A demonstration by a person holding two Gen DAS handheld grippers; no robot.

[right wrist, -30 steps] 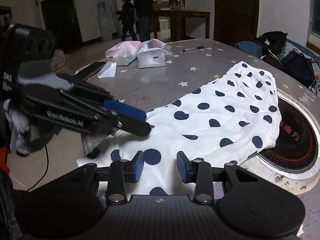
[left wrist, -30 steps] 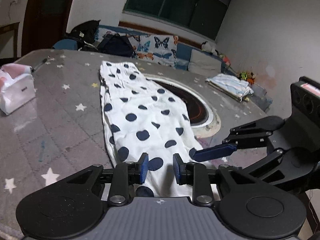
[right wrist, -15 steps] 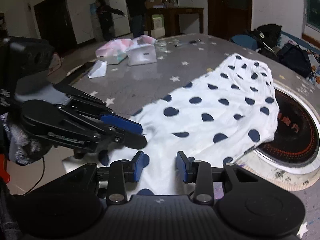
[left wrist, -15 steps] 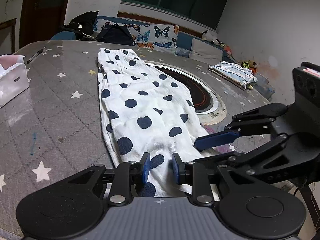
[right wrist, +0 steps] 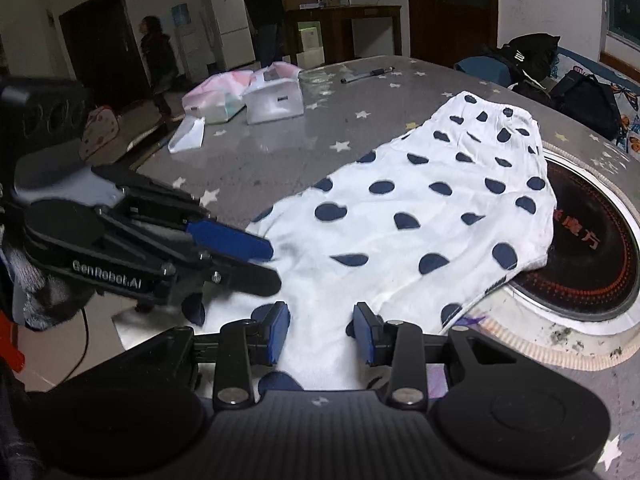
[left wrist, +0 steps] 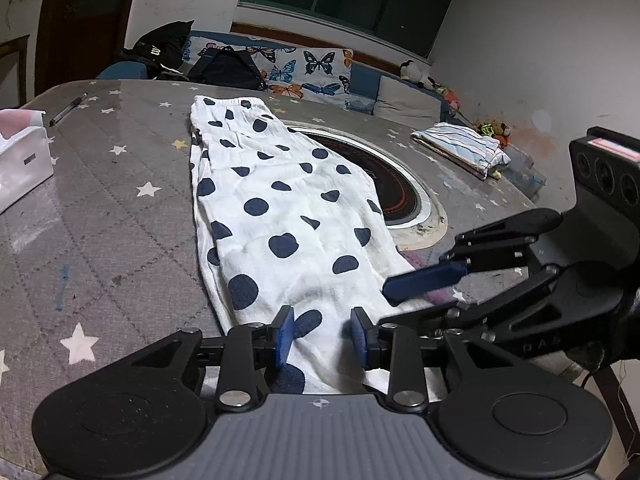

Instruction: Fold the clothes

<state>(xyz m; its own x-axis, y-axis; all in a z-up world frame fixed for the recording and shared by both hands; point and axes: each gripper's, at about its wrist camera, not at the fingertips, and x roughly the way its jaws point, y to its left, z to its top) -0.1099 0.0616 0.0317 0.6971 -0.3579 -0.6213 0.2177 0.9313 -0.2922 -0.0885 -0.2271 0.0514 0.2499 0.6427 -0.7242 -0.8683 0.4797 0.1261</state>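
Observation:
A white garment with dark blue polka dots (left wrist: 288, 216) lies flat and lengthwise on the grey star-patterned table (left wrist: 100, 220); it also shows in the right wrist view (right wrist: 420, 220). My left gripper (left wrist: 322, 338) is open over the garment's near end, its blue pads on either side of the cloth. My right gripper (right wrist: 322, 330) is open over the same near end, beside the left one. Each gripper shows in the other's view: the right (left wrist: 424, 282), the left (right wrist: 236, 240). The garment's nearest edge is hidden under the gripper bodies.
A round black induction hob (left wrist: 384, 184) is set into the table, partly under the garment. A folded striped cloth (left wrist: 460, 148) lies at the far right. White boxes (right wrist: 276, 96), a pink bag (right wrist: 216, 96) and a pen (right wrist: 366, 75) lie to the left. People stand in the background.
Both grippers have come lower and closer to the garment's near end, and have stayed open. The garment has not moved.

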